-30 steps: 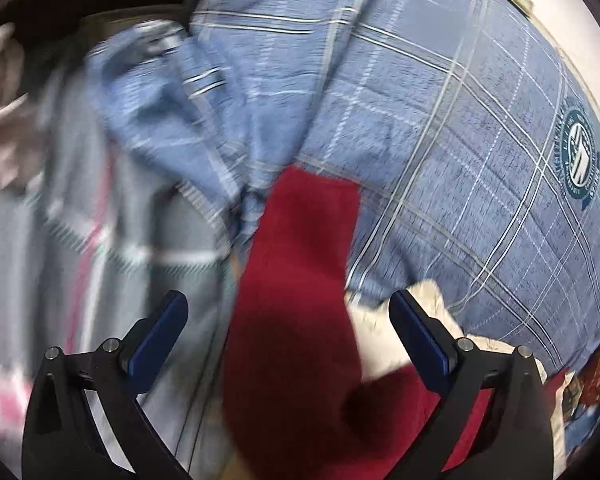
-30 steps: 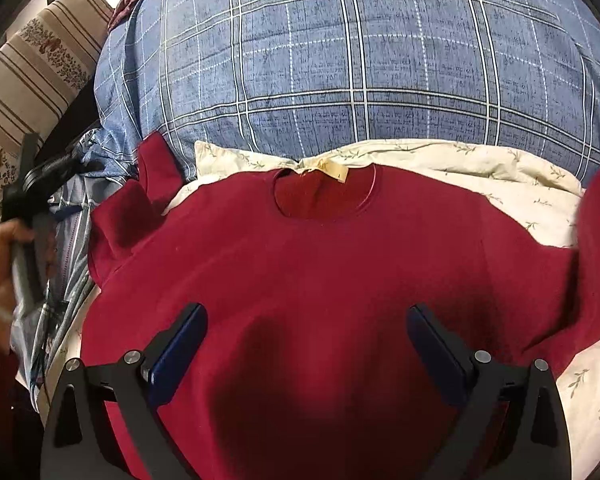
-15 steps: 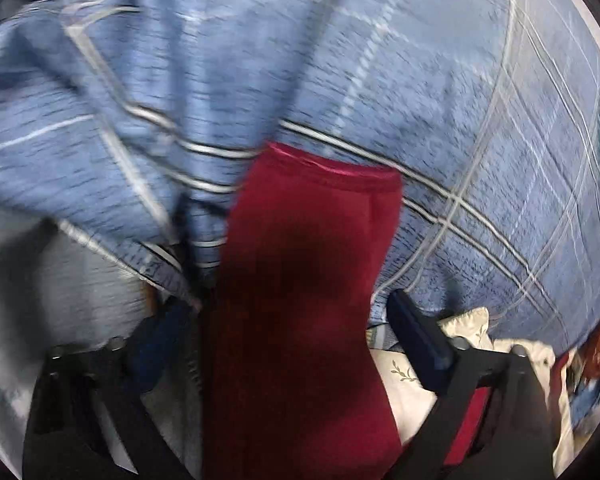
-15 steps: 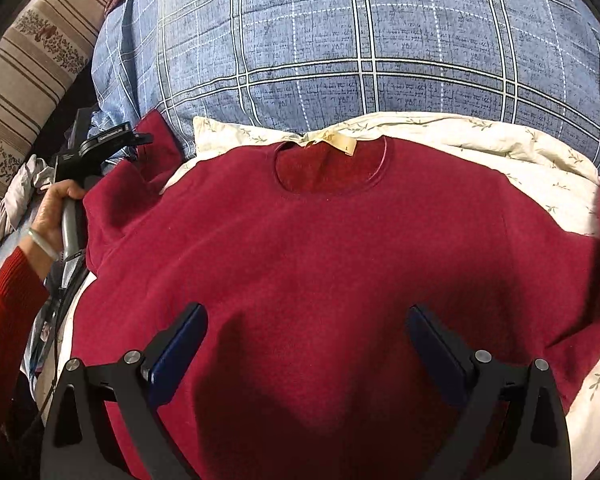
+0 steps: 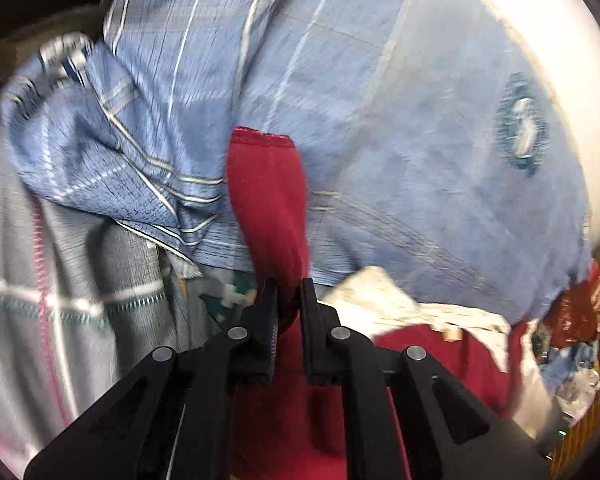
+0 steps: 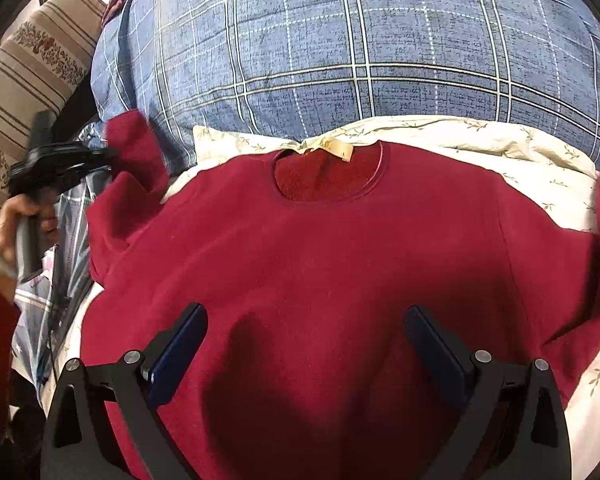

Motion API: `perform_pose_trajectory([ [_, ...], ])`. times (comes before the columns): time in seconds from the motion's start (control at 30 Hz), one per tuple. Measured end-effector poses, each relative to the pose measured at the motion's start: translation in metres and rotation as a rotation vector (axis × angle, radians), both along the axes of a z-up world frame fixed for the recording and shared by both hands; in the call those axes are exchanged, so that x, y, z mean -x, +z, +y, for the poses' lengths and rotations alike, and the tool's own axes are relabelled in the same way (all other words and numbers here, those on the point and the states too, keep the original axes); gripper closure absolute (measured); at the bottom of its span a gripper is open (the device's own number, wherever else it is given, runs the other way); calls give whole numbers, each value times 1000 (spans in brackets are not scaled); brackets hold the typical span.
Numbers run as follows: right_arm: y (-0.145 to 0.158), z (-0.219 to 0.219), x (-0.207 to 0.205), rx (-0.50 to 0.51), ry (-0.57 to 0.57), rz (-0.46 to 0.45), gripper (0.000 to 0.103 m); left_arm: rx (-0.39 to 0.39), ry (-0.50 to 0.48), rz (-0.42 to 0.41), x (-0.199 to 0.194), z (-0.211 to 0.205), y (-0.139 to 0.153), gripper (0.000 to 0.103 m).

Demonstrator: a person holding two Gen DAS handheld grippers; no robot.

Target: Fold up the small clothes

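Note:
A dark red sweater (image 6: 320,264) lies spread flat, neck hole and tan label toward the blue quilt, on a cream floral sheet (image 6: 480,140). My left gripper (image 5: 288,292) is shut on the sweater's left sleeve (image 5: 266,196), whose cuff points up against the quilt. In the right wrist view the left gripper (image 6: 108,158) shows at the sweater's left edge, holding the sleeve (image 6: 136,152). My right gripper (image 6: 304,336) is open and empty, hovering over the sweater's lower chest.
A big blue plaid quilt (image 6: 360,48) with a round badge lies behind the sweater. A grey blanket with pink and white lines (image 5: 40,280) lies to the left. A striped brown cushion (image 6: 32,64) is at far left. Clutter (image 5: 572,360) sits at right.
My left gripper has closed on the red sleeve, which it straddled open before. The right gripper has stayed open over the sweater's body.

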State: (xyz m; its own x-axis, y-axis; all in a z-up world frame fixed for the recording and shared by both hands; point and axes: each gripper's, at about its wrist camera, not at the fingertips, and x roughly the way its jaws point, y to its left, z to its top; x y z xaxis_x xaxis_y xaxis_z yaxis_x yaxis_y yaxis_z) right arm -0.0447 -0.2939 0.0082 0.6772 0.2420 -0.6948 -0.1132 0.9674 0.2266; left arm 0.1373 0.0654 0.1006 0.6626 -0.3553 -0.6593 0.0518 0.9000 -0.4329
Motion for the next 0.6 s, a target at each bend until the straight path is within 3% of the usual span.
perform_pose_trajectory([
  [0.1, 6, -3, 2, -13, -16, -11, 3, -10, -42, -45, 24, -13, 26, 96],
  [0.2, 17, -9, 4, -33, -32, -46, 3, 28, -123, -98, 59, -35, 60, 96],
  [0.37, 43, -33, 9, -66, -97, -121, 3, 85, -272, -171, 100, -120, 92, 96],
  [0.43, 50, -49, 11, -83, -137, -136, 3, 109, -317, -166, 113, -142, 86, 96],
  [0.53, 56, -77, 12, -153, -202, -148, 3, 111, -381, -97, 124, -199, 46, 95],
  [0.6, 57, -92, 15, -196, -237, -151, 3, 79, -407, -41, 125, -226, 20, 86],
])
